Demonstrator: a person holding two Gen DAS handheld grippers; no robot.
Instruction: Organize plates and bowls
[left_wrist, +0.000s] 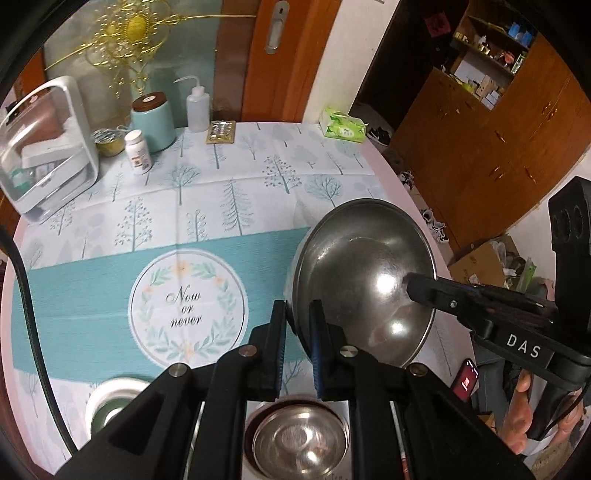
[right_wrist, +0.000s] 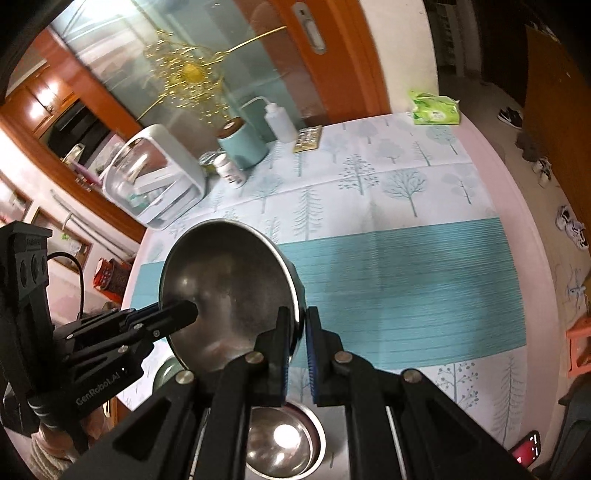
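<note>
A steel bowl (left_wrist: 364, 280) is held tilted above the surface (left_wrist: 380, 166), over the teal band of the cloth (left_wrist: 85, 295), gripped at opposite sides of its rim by both tools. The left gripper (left_wrist: 298, 321) has its jaws clenched on the rim nearest its camera, one finger outside the wall and one inside; the right gripper (left_wrist: 415, 286) reaches in from the far side of the bowl, and only its inner finger shows there, the outer one hidden behind the wall. From the right wrist, the right gripper (right_wrist: 295, 328) pinches the rim the same way. Below the bowl, a second steel bowl (left_wrist: 301, 441) sits in another vessel, mostly cut off by the fingers. Left of it, a white-rimmed dish (left_wrist: 109, 406) is half hidden; its contents are hard to make out.
</note>
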